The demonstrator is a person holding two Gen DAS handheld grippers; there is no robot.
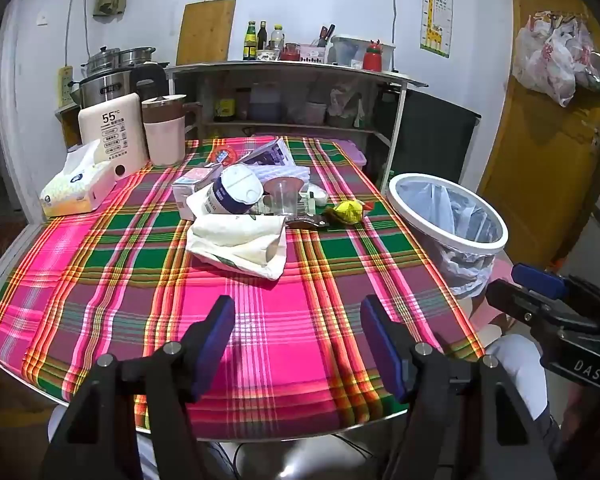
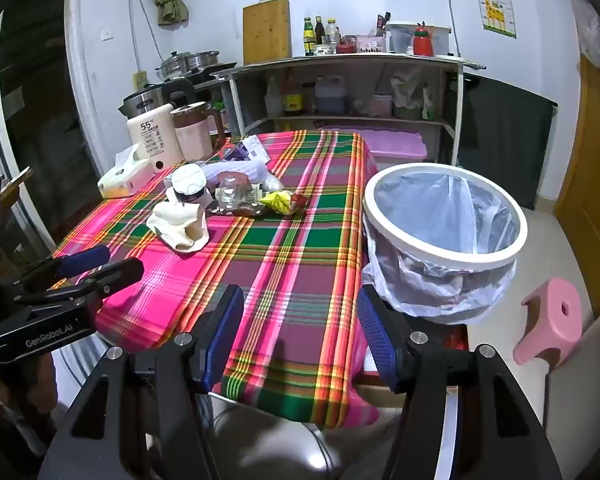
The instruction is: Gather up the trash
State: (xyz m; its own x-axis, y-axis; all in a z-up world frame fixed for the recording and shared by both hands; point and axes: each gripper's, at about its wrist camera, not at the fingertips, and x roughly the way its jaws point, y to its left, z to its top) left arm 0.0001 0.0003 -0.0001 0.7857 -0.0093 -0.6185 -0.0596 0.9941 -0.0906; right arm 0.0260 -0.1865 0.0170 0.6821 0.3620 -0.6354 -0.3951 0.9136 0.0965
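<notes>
A heap of trash lies mid-table on the plaid cloth (image 1: 140,264): a crumpled cream paper bag (image 1: 238,242) (image 2: 180,226), a white-lidded can (image 1: 236,192) (image 2: 188,188), a clear plastic cup (image 1: 280,198) (image 2: 232,188), a yellow wrapper (image 1: 348,211) (image 2: 278,200) and a small carton (image 1: 192,184). A white-rimmed bin with a plastic liner (image 1: 450,220) (image 2: 444,216) stands at the table's right edge. My left gripper (image 1: 298,344) hangs open over the near table edge, nothing between its fingers. My right gripper (image 2: 300,336) is open over the near right corner, also holding nothing.
A tissue box (image 1: 78,188), a cream appliance (image 1: 114,136) and a jug (image 1: 164,132) stand at the far left of the table. A shelf unit with bottles (image 1: 284,92) is behind. A pink stool (image 2: 552,320) sits on the floor right of the bin.
</notes>
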